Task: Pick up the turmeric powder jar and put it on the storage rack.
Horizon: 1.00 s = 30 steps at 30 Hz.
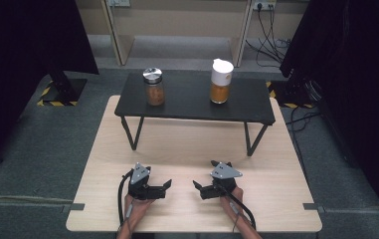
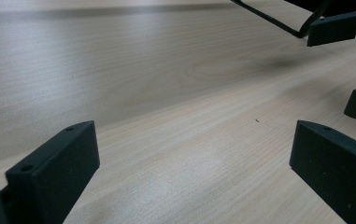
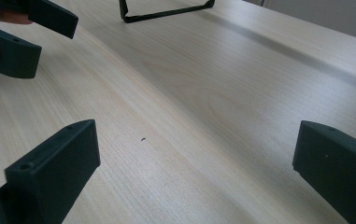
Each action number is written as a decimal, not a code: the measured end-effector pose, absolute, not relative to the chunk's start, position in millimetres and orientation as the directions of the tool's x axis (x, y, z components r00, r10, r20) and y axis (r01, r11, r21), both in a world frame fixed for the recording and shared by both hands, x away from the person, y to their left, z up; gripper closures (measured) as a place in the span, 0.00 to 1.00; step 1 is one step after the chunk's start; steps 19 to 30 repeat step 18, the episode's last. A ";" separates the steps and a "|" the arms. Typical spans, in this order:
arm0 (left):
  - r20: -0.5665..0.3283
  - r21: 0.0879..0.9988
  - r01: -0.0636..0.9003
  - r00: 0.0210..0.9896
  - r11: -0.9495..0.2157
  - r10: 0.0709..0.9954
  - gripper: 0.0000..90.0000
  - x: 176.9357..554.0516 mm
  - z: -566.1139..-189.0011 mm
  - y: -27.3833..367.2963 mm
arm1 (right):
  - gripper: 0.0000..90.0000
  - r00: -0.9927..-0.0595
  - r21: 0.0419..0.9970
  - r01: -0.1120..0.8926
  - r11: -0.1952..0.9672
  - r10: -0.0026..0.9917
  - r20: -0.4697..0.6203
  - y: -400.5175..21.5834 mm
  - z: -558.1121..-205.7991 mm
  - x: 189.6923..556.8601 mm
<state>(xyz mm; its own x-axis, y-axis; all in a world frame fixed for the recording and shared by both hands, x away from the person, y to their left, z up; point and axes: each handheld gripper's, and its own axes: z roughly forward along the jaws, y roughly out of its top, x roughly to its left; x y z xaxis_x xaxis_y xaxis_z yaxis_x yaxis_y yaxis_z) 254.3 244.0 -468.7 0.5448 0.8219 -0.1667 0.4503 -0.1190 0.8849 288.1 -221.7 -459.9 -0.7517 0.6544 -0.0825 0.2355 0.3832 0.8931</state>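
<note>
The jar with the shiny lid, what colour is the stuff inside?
Brown, best seen in the high view: jar.

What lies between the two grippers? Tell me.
Bare wood: in the high view, the left gripper and right gripper face each other over an empty stretch of the table. Both stand open.

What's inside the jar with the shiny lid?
The glass jar holds something brown, filling roughly its lower half. What it is stays too small to tell. The metal lid hides the top.
</note>
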 end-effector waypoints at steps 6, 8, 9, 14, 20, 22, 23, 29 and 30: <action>-0.166 0.885 0.450 0.545 -0.119 0.822 0.01 254.3 -468.7 244.0 | 0.01 -0.752 0.893 0.235 0.384 0.654 -0.083 -221.7 -459.9 288.1; -0.166 0.885 0.450 0.545 -0.120 0.822 0.01 254.3 -468.8 244.0 | 0.01 -0.752 0.893 0.233 0.386 0.653 -0.086 -221.5 -459.9 287.9; -0.166 0.885 0.450 0.545 -0.120 0.822 0.01 254.3 -468.7 244.0 | 0.01 -0.753 0.893 0.233 0.386 0.653 -0.085 -221.5 -459.8 288.0; -0.168 0.885 0.451 0.545 -0.119 0.821 0.01 254.6 -468.7 244.2 | 0.01 -0.753 0.893 0.233 0.385 0.652 -0.084 -221.7 -459.9 288.1; -0.166 0.885 0.450 0.545 -0.120 0.822 0.01 254.4 -468.7 244.0 | 0.01 -0.754 0.895 0.235 0.380 0.653 -0.079 -222.5 -460.2 288.5; -0.166 0.885 0.450 0.545 -0.120 0.822 0.01 254.4 -468.7 244.0 | 0.01 -0.754 0.895 0.235 0.380 0.653 -0.079 -222.5 -460.2 288.5; -0.166 0.885 0.450 0.545 -0.120 0.822 0.01 254.4 -468.7 244.0 | 0.01 -0.754 0.895 0.235 0.380 0.653 -0.079 -222.5 -460.2 288.5; -0.166 0.885 0.450 0.545 -0.120 0.822 0.01 254.4 -468.7 244.0 | 0.01 -0.754 0.895 0.235 0.380 0.653 -0.079 -222.5 -460.2 288.5; -0.166 0.885 0.450 0.545 -0.120 0.822 0.01 254.4 -468.7 244.0 | 0.01 -0.754 0.895 0.235 0.380 0.653 -0.079 -222.5 -460.2 288.5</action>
